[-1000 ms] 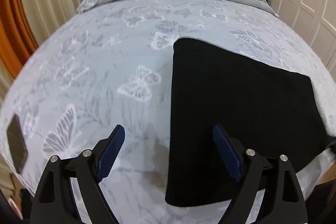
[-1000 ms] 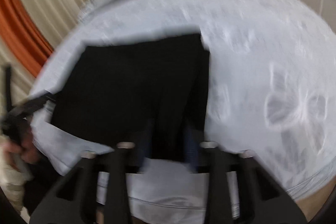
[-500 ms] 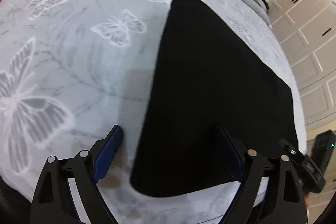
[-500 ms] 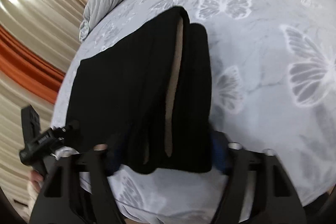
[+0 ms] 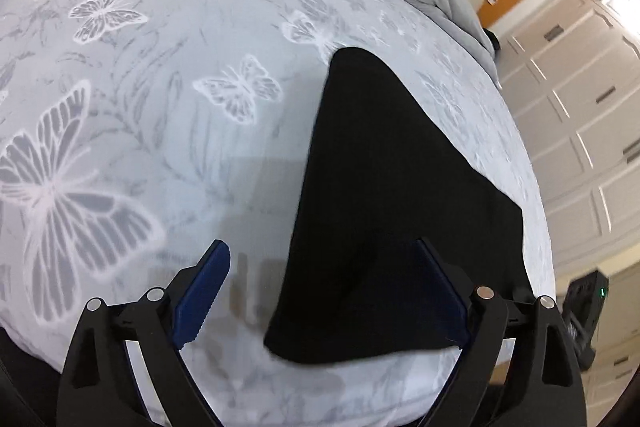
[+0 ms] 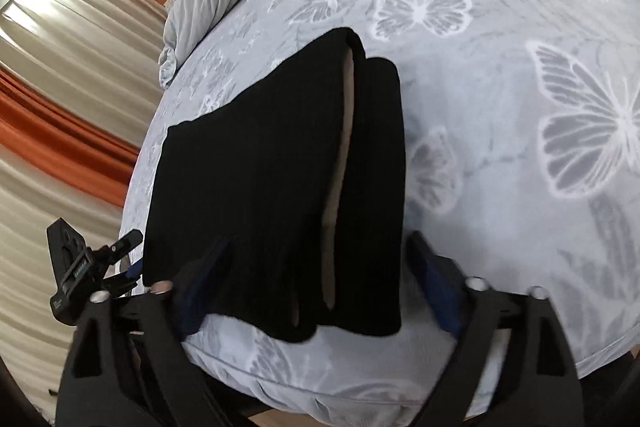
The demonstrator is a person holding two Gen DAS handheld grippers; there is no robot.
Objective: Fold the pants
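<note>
1. The pants (image 5: 384, 211), black and ribbed, lie flat near the front edge of the bed (image 5: 168, 115), on the butterfly-print cover. They are already folded into a compact slab.
2. From the right wrist view, the stacked layers show at one end of the pants (image 6: 272, 179), with a pale inner strip between them.
3. The left gripper (image 5: 320, 291) has its fingers spread wide, straddling the near left corner of the cloth; nothing is held.
4. The right gripper (image 6: 308, 287) is likewise spread, one finger at each side of the layered end, gripping nothing.
5. Judgement: the step in hand is a further fold, or a final tidy, late in the task.
6. The next move calls for both grippers to pinch all layers together, or the stack may slip apart.
</note>
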